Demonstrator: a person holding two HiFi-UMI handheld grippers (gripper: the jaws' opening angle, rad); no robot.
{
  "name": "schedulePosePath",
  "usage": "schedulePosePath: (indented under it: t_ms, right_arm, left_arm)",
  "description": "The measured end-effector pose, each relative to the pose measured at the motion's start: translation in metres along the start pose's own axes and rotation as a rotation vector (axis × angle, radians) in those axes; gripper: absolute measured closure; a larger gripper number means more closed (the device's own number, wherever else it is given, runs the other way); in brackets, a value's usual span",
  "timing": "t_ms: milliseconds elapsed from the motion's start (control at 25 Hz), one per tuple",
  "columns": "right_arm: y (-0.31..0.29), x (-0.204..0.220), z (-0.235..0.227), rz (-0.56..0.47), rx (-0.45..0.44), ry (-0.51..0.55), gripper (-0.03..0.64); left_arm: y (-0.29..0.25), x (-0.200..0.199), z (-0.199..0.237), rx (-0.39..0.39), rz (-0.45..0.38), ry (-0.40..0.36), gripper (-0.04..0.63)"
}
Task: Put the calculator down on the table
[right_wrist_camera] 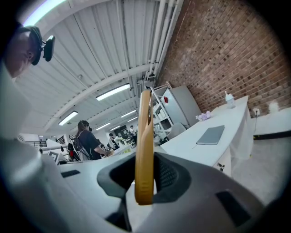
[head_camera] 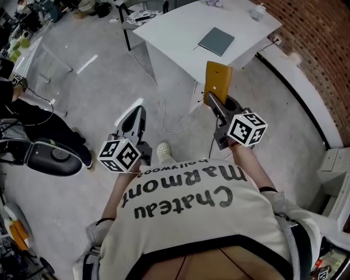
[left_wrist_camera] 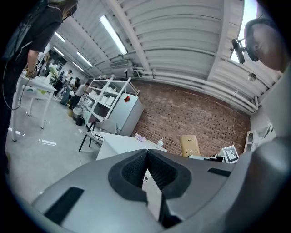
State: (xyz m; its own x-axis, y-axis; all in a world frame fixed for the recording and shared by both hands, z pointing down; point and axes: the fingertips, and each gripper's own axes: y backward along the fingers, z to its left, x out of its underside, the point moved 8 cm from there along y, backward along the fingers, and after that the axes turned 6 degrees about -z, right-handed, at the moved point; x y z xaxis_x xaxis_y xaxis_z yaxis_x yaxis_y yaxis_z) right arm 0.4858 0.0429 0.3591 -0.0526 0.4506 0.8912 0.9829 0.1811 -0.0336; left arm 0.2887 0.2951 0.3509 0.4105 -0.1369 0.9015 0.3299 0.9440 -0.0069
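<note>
A yellow calculator (head_camera: 217, 81) stands on edge in my right gripper (head_camera: 212, 100), whose jaws are shut on its lower end; in the right gripper view the calculator (right_wrist_camera: 144, 145) shows edge-on as a thin yellow slab rising from between the pads. It hangs in the air short of the white table (head_camera: 180, 30), near the table's front corner. My left gripper (head_camera: 135, 121) is held lower left over the floor, jaws shut with nothing between them (left_wrist_camera: 146, 169). The calculator (left_wrist_camera: 189, 145) also shows far off in the left gripper view, in front of the brick wall.
A grey notebook (head_camera: 216, 41) lies on the white table, also the notebook (right_wrist_camera: 209, 135) in the right gripper view. Small items (head_camera: 257, 11) sit at the table's far corner. A white cable (head_camera: 158, 98) trails on the concrete floor. A brick wall (head_camera: 317, 49) runs along the right.
</note>
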Motion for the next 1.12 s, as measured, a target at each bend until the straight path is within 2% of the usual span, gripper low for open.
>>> schedulePosePath:
  t_ms: [120,360,680,920,1120]
  right_arm:
    - [-0.035,-0.008,0.002,-0.007,0.010,0.008,0.525]
    - [-0.100,-0.025,0.001,-0.044,0.053,-0.060,0.525]
    - [-0.169,-0.036,-0.005,-0.115,0.115,-0.115,0.525]
    - [-0.211,-0.025,-0.008,-0.123,0.165,-0.133,0.526]
    - [-0.234,-0.014,-0.011,-0.076,0.209,-0.102,0.526]
  left_arm:
    - [-0.024,-0.021,0.024,0.019,-0.004,0.000,0.594]
    - [-0.070,-0.065,0.073,0.033,-0.019,0.019,0.594]
    - [-0.120,-0.107,0.135,0.066,-0.026,-0.010,0.594]
    - [-0.135,-0.124,0.172,0.106,-0.075,-0.004,0.594]
    - [-0.147,-0.119,0.197,0.075,-0.041,0.024,0.594]
